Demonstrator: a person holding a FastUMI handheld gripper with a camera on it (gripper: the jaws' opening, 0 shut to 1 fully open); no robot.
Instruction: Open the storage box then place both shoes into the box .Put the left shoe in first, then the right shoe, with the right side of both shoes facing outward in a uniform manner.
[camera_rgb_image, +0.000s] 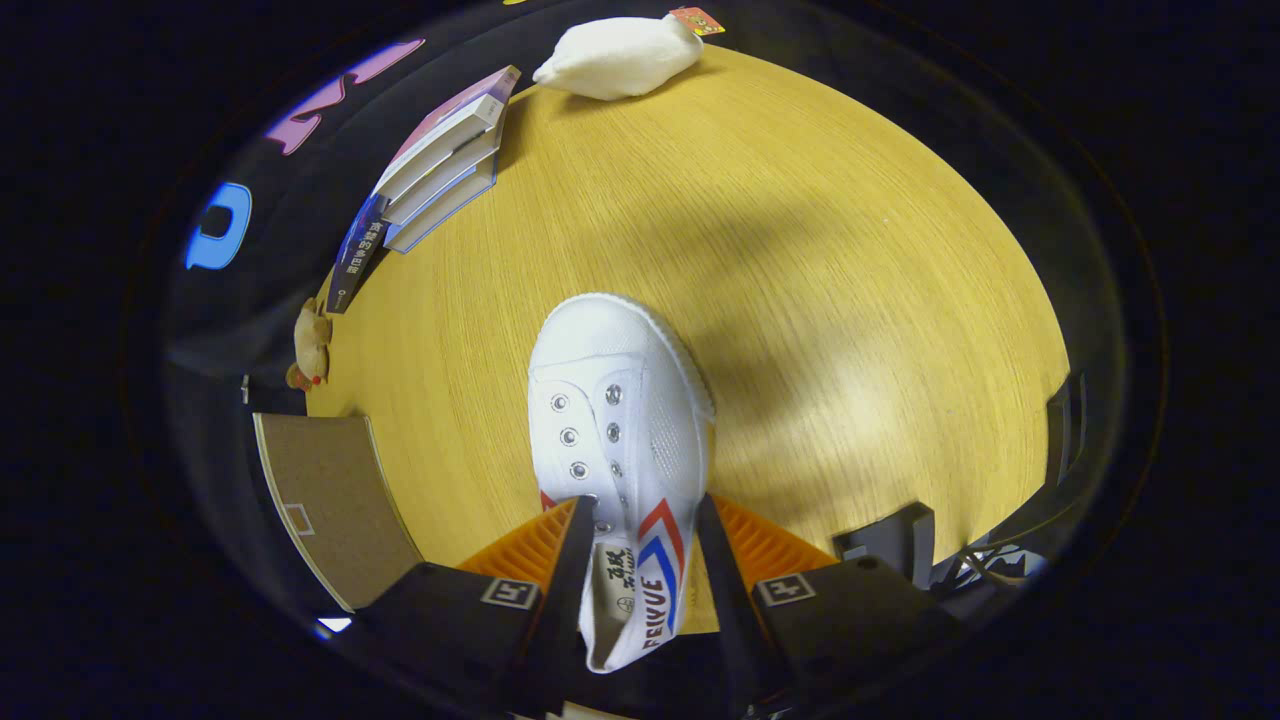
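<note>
Holding a white shoe (615, 440), your jaws (640, 520) sit closed on it, one finger (572, 560) inside the opening against the near wall, the other finger (722, 560) on the outer side by the red and blue chevron. Both fingers appear to press on that side wall, though the contact patch itself is hidden by the fingers. The heel end is cut off between the jaws and cannot be made out.

Long axis: runs straight ahead along the fingers, toe pointing away from you over the table (800, 300), heel toward the gripper. You see the shoe tilted onto one side, eyelets facing up and left, chevron side facing right. Whether the sole touches the table or hangs above it, you cannot tell.

Beyond the toe, well apart, a white soft bundle (618, 58) lies at the far table edge, with a small red tag (697, 20) just beside it. Stacked books (440, 170) stand at the far left edge. A small brown toy (311, 345) sits at the left edge, too small to identify. A brown cardboard panel (330, 500) lies left of the left finger, partly cut off.
</note>
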